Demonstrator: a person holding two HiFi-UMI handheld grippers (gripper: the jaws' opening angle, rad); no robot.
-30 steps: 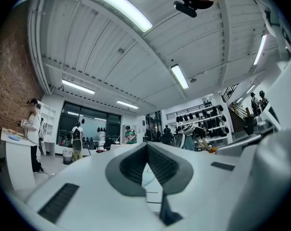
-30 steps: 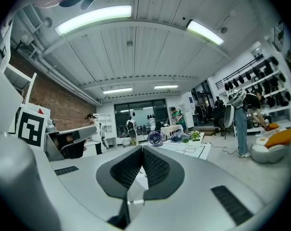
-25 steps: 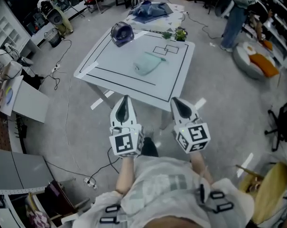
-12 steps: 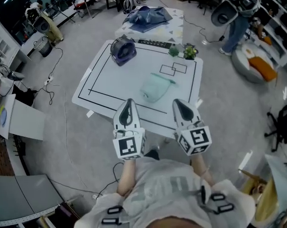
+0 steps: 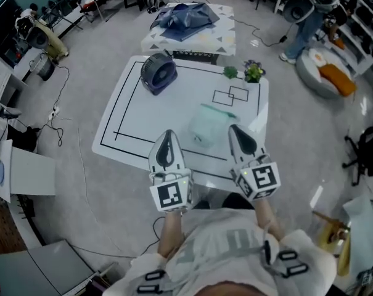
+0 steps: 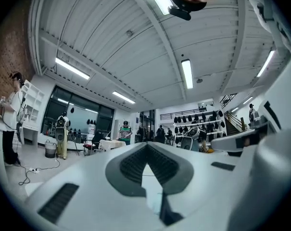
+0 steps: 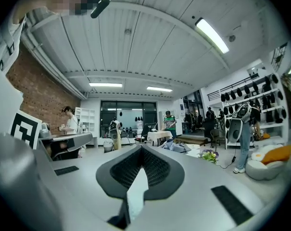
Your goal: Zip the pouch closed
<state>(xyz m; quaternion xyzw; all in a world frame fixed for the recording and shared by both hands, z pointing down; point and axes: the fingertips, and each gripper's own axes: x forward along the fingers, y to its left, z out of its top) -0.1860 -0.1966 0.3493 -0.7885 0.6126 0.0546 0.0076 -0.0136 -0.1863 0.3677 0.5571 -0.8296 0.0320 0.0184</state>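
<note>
A mint-green pouch (image 5: 209,124) lies on the white table (image 5: 134,113), inside its black outline, right of the middle. My left gripper (image 5: 168,134) hangs over the table's near edge, left of the pouch and a little short of it. My right gripper (image 5: 236,130) is level with it, close to the pouch's right side. Both point level across the table, jaws shut and empty. In the left gripper view the left gripper (image 6: 146,146) faces the room, and the right gripper (image 7: 140,150) does so in the right gripper view. Neither of these views shows the pouch.
A dark round fan (image 5: 158,74) stands at the table's far left and a small potted plant (image 5: 253,72) at its far right. Beyond is a low table with blue cloth (image 5: 186,14). A person (image 5: 303,14) and an orange-topped beanbag (image 5: 325,73) are at the right. Cables cross the floor on the left.
Both grippers have travelled forward from over the floor to the table's near edge. The table and pouch now sit closer in the head view. The jaws stayed shut.
</note>
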